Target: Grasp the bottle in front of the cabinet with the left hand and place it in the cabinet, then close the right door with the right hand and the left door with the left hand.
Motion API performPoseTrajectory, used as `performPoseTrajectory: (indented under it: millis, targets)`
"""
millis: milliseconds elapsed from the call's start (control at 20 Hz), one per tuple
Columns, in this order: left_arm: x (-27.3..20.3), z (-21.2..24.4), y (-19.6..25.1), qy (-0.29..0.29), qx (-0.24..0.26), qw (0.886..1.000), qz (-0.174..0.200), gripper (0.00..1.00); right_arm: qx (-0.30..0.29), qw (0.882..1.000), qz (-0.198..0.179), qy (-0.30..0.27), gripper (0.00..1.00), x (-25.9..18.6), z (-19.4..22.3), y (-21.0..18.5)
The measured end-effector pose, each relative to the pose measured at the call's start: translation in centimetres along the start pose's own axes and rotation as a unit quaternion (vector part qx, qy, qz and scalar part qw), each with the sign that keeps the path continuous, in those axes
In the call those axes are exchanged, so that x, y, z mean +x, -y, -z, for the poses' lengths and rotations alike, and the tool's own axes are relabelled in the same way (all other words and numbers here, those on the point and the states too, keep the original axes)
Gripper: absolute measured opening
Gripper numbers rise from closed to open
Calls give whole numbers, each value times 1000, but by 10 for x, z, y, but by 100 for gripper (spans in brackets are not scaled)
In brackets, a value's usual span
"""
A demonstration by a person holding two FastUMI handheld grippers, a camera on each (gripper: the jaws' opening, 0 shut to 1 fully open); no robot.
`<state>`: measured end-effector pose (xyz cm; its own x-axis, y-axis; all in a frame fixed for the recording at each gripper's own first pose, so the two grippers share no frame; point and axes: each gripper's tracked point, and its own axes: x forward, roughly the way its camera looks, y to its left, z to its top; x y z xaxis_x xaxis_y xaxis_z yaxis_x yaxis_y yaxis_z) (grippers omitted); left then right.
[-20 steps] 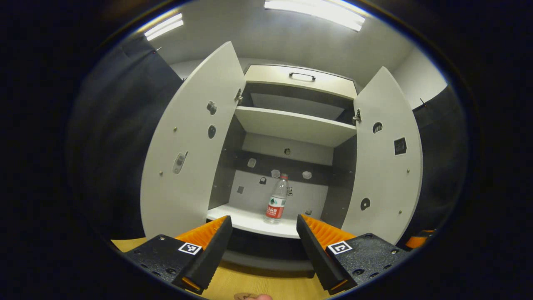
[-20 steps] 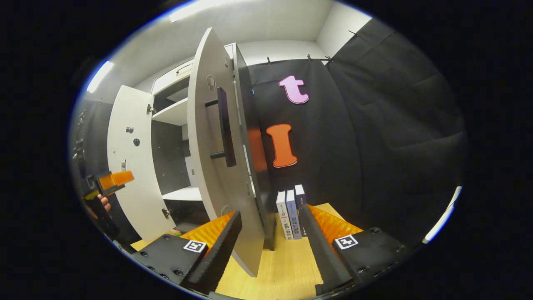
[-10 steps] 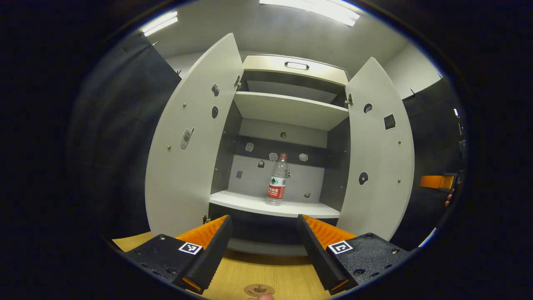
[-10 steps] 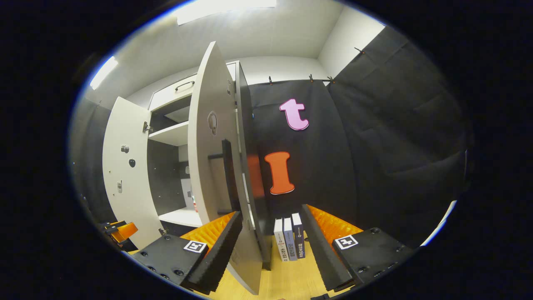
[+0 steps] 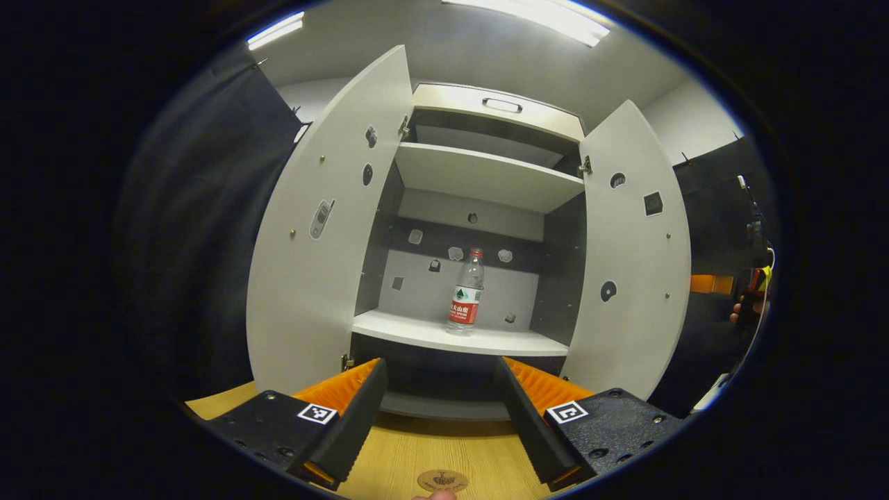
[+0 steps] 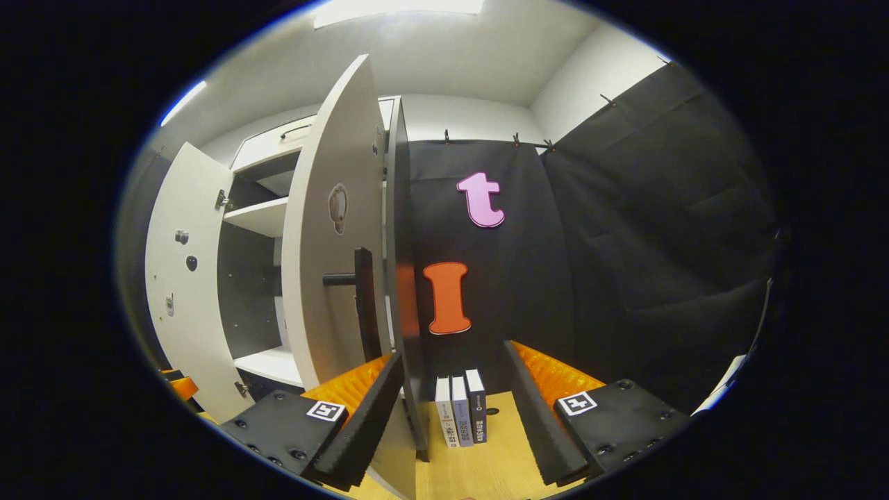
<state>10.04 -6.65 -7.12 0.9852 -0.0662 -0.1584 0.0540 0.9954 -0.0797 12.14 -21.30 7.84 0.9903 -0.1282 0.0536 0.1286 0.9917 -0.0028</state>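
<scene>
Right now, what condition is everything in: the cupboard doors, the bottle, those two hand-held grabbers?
Left door: swung wide open.
Right door: open, its black handle untouched.
Bottle: upright on the lower shelf, cap on.
Upper shelf: bare.
Left gripper: fingers apart, holding nothing.
Right gripper: fingers apart, holding nothing, by the right door's edge.
Books: standing upright together.

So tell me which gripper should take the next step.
Right. The bottle already stands inside the cabinet, so the right door goes next; the open right gripper sits beside its edge, while the left gripper faces the opening.
</scene>
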Motion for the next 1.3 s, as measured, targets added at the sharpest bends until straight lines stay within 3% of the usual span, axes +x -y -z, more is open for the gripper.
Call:
performPoseTrajectory:
  millis: [400, 750, 900, 1100, 1300]
  targets:
    - [7, 7, -4, -4, -21, 1000, 17, 95, -11, 1000, -14, 4, 95, -3, -1, -24]
    - [7, 4, -14, 0, -16, 1000, 15, 95, -22, 997, -67, 2, 95, -5, 0, -75]
    - [2, 2, -23, 1, -16, 1000, 4, 95, -22, 995, -92, 1, 95, 3, 4, -102]
    - [-8, -2, -42, 8, -13, 1000, -24, 95, -27, 995, -91, 19, 95, 18, -5, -118]
    - [-16, -7, -61, 13, -15, 999, -50, 94, -17, 992, -126, 8, 95, 27, 0, -152]
